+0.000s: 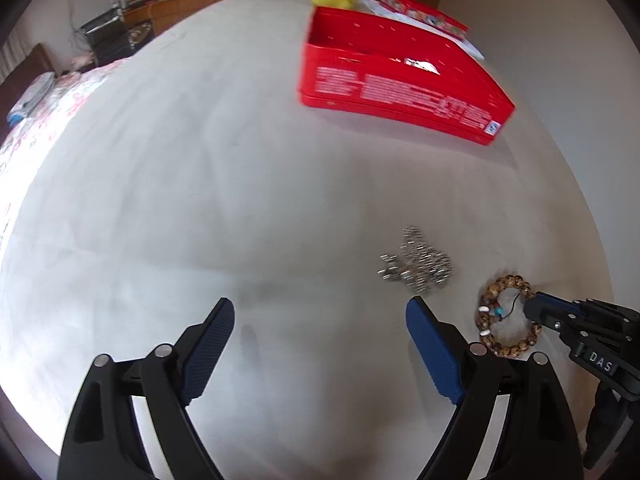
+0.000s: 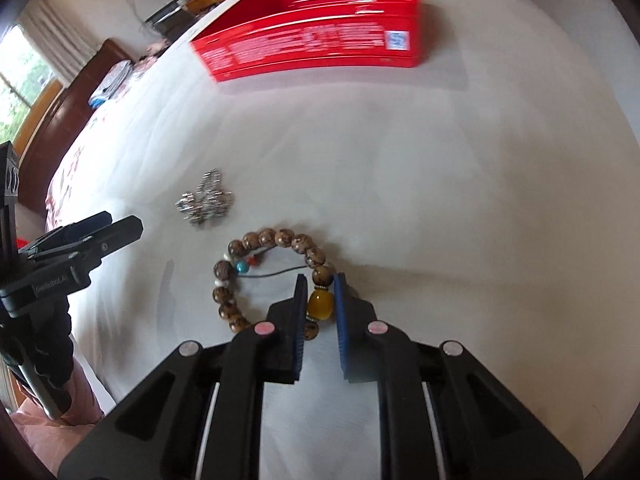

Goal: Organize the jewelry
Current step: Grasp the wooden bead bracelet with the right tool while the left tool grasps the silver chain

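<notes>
Our right gripper (image 2: 319, 304) clamps the beaded bracelet's (image 2: 256, 240) amber bead (image 2: 320, 306) on the white sheet (image 2: 440, 200), while our left gripper (image 1: 320, 320) gapes wide, empty.

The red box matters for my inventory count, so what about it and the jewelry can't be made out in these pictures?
- Red box contents: left wrist view, walls hide the inside; only a shiny glint shows.
- Box print: both views, blurred, too small.
- Silver chain: both views, blurred heap; piece count unclear.
- Bracelet: right wrist view, the right gripper fingers cover its near beads.
</notes>
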`<state>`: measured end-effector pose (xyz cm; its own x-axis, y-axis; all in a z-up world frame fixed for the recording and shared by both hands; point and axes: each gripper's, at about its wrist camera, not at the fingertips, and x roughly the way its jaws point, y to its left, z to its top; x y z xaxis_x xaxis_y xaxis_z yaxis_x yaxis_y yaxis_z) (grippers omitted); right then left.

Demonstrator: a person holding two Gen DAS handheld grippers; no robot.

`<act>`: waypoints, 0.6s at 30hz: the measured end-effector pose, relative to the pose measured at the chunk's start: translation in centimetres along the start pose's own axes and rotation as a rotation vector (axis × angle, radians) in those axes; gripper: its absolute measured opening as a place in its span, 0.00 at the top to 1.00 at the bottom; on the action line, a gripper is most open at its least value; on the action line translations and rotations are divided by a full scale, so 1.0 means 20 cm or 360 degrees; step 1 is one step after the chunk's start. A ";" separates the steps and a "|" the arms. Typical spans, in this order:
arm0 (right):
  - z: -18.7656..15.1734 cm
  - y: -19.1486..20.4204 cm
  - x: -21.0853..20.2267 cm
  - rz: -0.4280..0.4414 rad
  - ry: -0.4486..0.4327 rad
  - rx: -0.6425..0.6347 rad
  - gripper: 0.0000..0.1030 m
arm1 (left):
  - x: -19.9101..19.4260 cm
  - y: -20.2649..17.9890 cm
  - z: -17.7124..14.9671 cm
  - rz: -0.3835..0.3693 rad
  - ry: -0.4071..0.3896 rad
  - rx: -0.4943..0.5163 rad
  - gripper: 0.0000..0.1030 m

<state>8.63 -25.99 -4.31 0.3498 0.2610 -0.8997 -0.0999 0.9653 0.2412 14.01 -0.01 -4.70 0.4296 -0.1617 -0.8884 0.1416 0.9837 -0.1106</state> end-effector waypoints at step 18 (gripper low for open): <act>-0.03 -0.15 -0.02 0.0073 -0.0019 0.0062 0.88 | 0.18 -0.31 0.09 -0.0108 0.0169 0.0063 0.24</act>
<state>8.17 -28.97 -5.00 0.3567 0.3049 -0.8830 -0.0797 0.9517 0.2965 16.31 -6.93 -6.38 0.3214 -0.2166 -0.9218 0.2033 0.9666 -0.1562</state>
